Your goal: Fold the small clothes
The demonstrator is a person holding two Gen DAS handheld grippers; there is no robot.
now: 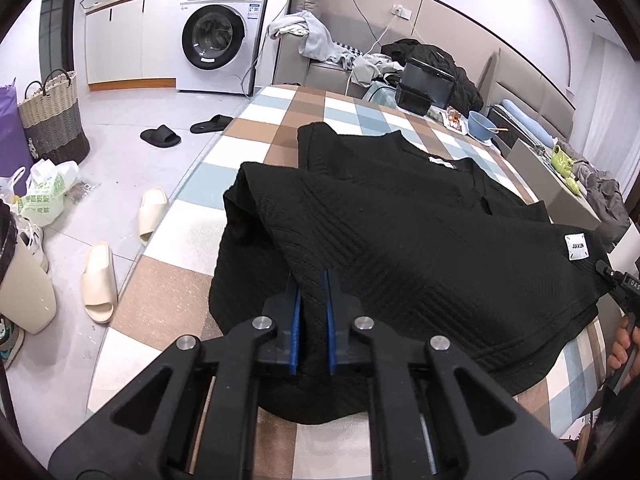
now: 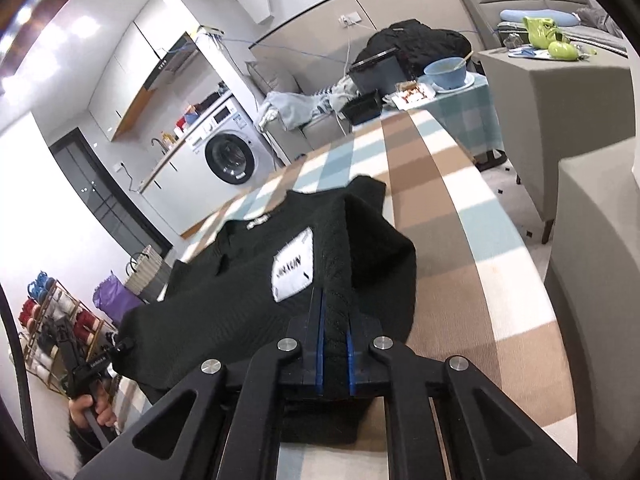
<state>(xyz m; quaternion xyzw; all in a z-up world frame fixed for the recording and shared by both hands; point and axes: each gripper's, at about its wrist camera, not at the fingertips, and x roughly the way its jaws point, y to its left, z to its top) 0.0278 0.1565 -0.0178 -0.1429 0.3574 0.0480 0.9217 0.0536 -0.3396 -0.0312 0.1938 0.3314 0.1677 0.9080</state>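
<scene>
A black ribbed garment [image 1: 400,240] lies partly folded on the checked tablecloth [image 1: 168,300], its white label [image 1: 576,246] facing up. My left gripper [image 1: 311,280] is shut on the garment's near edge, with cloth pinched between the blue pads. In the right wrist view the same garment [image 2: 248,300] shows its label [image 2: 292,266], and my right gripper [image 2: 334,308] is shut on a raised fold of its edge. Each gripper also shows in the other's view: the right gripper [image 1: 612,276] at the garment's far right corner, the left gripper [image 2: 120,348] at its left corner, held by a hand [image 2: 92,404].
At the table's far end stand a blue bowl [image 1: 482,124] and a black box [image 1: 424,84]. Slippers [image 1: 100,280], bags and a woven basket [image 1: 54,120] lie on the floor to the left. Grey chairs [image 2: 560,92] stand to the right of the table.
</scene>
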